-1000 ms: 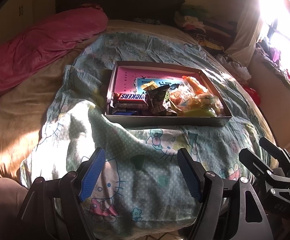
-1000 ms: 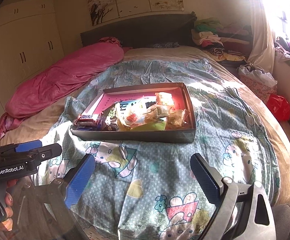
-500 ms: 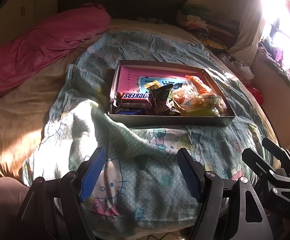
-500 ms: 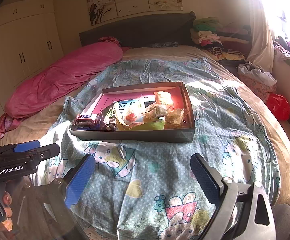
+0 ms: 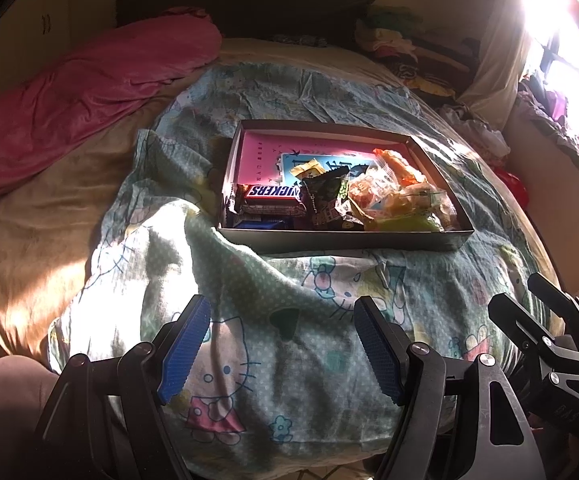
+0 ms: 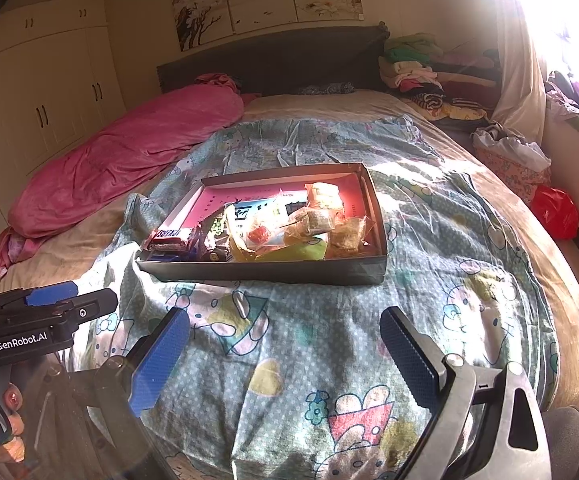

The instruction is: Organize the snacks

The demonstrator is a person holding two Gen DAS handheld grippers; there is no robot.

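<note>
A shallow rectangular cardboard box of crinkly wrapped snacks sits on the rumpled quilt; both grippers' ridged blue fingers gape wide, empty.

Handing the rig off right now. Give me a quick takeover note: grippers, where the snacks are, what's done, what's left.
Left gripper: open, empty, hovering over the patterned blanket short of the box.
Right gripper: open, empty, also short of the box.
Shallow box: on the blanket mid-bed, pink inside. All the snacks sit piled at its near end: Snickers bar at the near-left corner, dark green packet beside it, clear-wrapped snacks heaped toward the right. The far part of the box is bare.
Done: nothing sorted that I can see.
Left: pick the snacks apart and arrange them.
</note>
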